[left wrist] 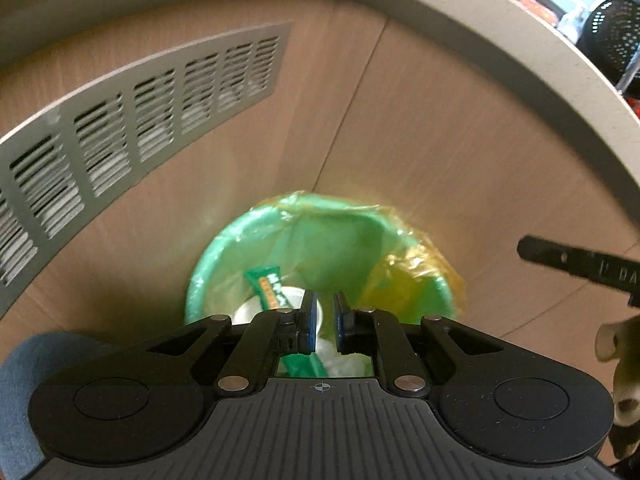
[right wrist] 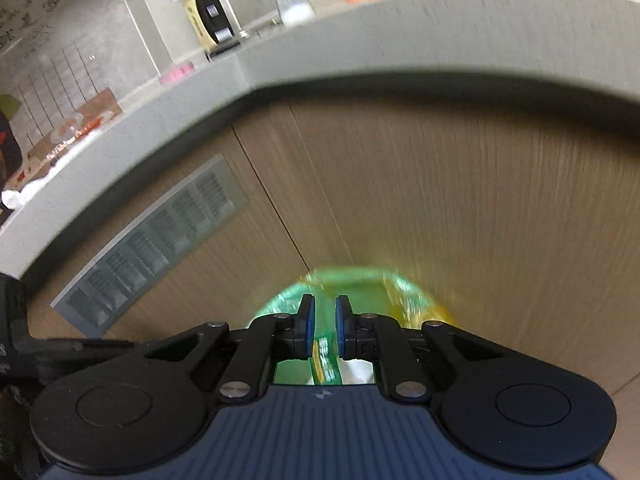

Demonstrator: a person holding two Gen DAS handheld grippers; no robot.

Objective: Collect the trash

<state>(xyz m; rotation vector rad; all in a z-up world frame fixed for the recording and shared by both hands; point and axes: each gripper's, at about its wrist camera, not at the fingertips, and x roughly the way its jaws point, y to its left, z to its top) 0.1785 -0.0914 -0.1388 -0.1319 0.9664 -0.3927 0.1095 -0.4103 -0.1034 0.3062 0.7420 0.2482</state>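
Now both grippers hang over green bin by wooden cabinet. Left gripper narrow, empty. Right gripper narrow, empty. Green wrapper lies inside bin, so trash looks dropped.

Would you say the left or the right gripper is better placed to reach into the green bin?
Left, probably: the left gripper sits over the bin's open mouth, above the wrapper; the right gripper sees only its near rim.
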